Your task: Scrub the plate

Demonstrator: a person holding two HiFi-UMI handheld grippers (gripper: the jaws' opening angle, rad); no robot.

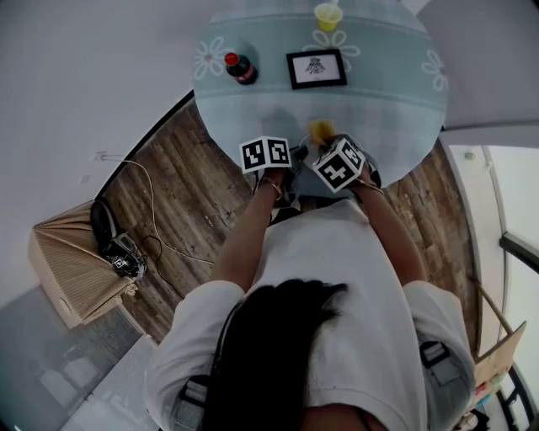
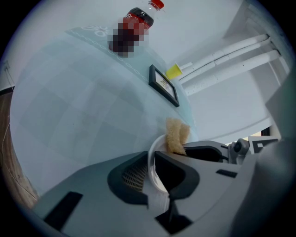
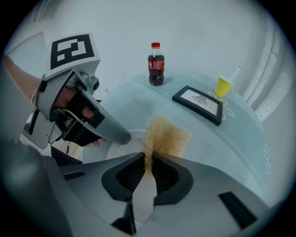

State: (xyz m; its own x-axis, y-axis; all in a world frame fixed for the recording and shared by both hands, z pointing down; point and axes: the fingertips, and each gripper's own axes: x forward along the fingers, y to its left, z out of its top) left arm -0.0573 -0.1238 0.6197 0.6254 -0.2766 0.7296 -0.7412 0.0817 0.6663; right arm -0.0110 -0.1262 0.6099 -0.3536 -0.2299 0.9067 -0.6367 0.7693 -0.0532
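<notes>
A white plate (image 2: 152, 147) is held on edge over the near side of the round table, with my left gripper (image 2: 151, 161) shut on its rim. A tan sponge (image 3: 165, 135) sticks out of my right gripper (image 3: 147, 159), whose jaws are shut on the sponge's lower edge. In the right gripper view the sponge lies against the plate's (image 3: 121, 147) face, right beside the left gripper's finger (image 3: 99, 126). In the head view both marker cubes sit side by side at the table's near edge, with the sponge (image 1: 318, 130) just beyond them; the plate is mostly hidden there.
On the light blue tablecloth (image 1: 396, 93) stand a cola bottle (image 1: 240, 67), a black picture frame (image 1: 316, 69) and a yellow cup (image 1: 328, 15) at the far side. A wooden floor, cables and a box (image 1: 72, 269) lie to the left.
</notes>
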